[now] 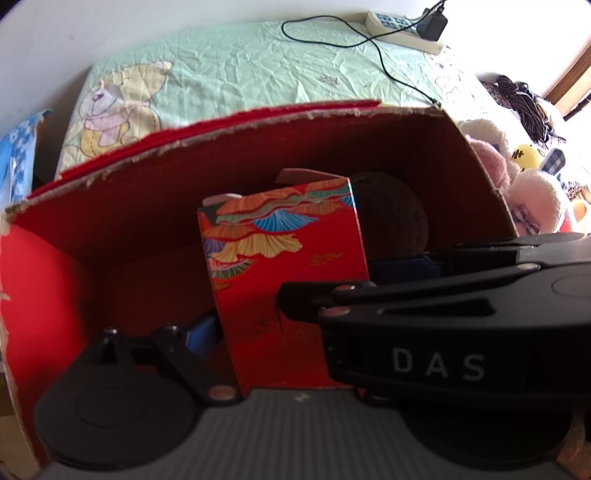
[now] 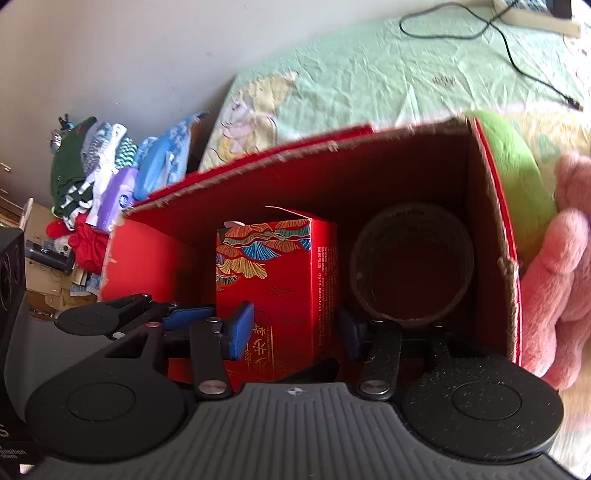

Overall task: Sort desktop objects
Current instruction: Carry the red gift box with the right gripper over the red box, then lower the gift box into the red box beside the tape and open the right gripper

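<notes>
I had both grippers reaching into the big red cardboard box (image 2: 369,177), which sat on the bed against the pale green sheet (image 2: 406,66). Inside it stood the small red carton (image 2: 280,280) with the fan pattern, upright, its top flap ajar. Just to its right lay a dark roll of tape (image 2: 412,264), its opening turned toward my right camera.

My right gripper (image 2: 295,328) had its jaws spread, one blue pad (image 2: 242,330) just beside the carton's left face and the other at its right edge; I could not tell whether either pad touched it.

In the left wrist view the left gripper (image 1: 314,306) was largely hidden: the carton (image 1: 284,258) filled the space between its fingers, and the right gripper's black body crossed in front. I could not tell how far its jaws stood open.

A pink plush toy (image 2: 554,280) pressed against the box's right wall from outside. A power strip (image 1: 402,29) and its black cable (image 1: 388,62) lay on the sheet beyond.
</notes>
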A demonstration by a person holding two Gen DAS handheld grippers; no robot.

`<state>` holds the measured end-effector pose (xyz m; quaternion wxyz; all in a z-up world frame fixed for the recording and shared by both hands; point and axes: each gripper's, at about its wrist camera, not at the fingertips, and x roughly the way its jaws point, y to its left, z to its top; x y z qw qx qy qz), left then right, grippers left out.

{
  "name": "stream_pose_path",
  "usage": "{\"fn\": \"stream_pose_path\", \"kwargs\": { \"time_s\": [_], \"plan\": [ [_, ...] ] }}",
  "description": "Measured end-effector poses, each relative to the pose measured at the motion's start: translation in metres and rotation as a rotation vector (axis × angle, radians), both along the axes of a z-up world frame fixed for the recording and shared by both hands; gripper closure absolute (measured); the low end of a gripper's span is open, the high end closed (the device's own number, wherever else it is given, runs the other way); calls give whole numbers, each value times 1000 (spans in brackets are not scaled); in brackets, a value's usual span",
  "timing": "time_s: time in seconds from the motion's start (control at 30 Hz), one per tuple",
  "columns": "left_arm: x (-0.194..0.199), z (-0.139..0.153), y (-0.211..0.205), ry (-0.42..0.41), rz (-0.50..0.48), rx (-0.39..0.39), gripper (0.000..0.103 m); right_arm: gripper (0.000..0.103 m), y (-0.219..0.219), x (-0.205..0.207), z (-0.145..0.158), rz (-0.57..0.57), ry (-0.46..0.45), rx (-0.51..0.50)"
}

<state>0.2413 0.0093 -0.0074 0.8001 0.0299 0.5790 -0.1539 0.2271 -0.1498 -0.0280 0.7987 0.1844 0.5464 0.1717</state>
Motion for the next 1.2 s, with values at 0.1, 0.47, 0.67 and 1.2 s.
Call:
{"fn": "stream_pose_path", "kwargs": {
  "time_s": [0.1, 0.47, 0.67, 1.2],
  "plan": [
    [4, -10, 0, 45, 3, -3, 15, 50, -1, 1, -8, -11, 34, -3],
    [8, -19, 0, 112, 20, 1, 16, 51, 2, 4, -11, -33, 37, -38],
    [6, -22, 0, 116, 21, 7, 16, 52, 0, 4, -11, -45, 33, -36],
    [-7, -20, 0, 110, 38, 24, 15, 57, 0, 2, -9, -51, 4, -29]
  ]
}}
